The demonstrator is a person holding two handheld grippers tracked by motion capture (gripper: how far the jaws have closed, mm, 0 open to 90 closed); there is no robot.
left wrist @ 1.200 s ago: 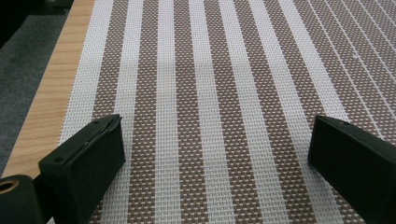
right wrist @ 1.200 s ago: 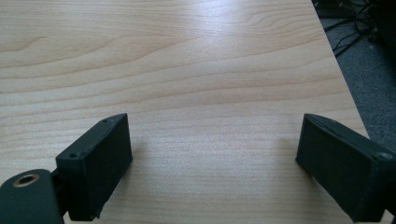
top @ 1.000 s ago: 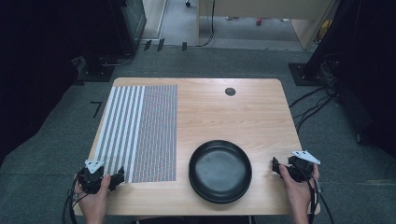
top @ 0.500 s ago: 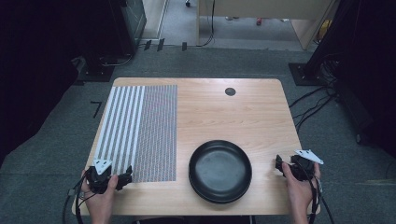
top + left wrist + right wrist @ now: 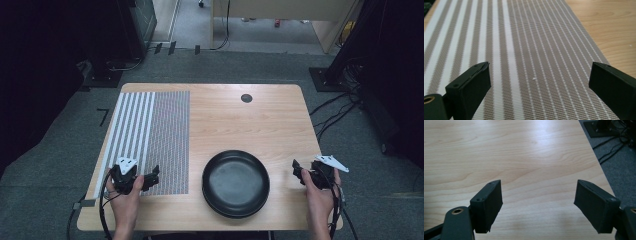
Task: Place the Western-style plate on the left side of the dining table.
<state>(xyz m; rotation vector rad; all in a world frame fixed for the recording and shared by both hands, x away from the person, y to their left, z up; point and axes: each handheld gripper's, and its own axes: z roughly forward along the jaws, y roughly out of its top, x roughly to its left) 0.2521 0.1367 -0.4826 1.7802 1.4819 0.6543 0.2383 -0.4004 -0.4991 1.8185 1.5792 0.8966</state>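
Moved: your left gripper (image 5: pixel 154 176) has slid in from the table's left edge, and its jaws are now over the striped grey-and-white woven placemat (image 5: pixel 152 135). Your right gripper (image 5: pixel 297 171) has hardly shifted, and its jaws have just been closing a little with nothing between them.
Mat and left jaws: the mat lies flat under and ahead of the jaws in the left gripper view (image 5: pixel 537 82). Nothing sits between them.
Left jaws: wide apart, holding nothing.
Right jaws: apart, over bare wood in the right gripper view (image 5: pixel 537 205).
Left hand: your left hand (image 5: pixel 127 197) comes up from the near edge, and the gripper points right, towards the round black plate (image 5: pixel 235 183).
Right hand: your right hand (image 5: pixel 316 192) holds its gripper near the table's right edge, just right of the plate.
Plate: near the front edge, between your two grippers, touching neither.
Room: the light wooden table (image 5: pixel 260 120) is bare past the plate, apart from a small dark round hole (image 5: pixel 246 98) near the far edge.
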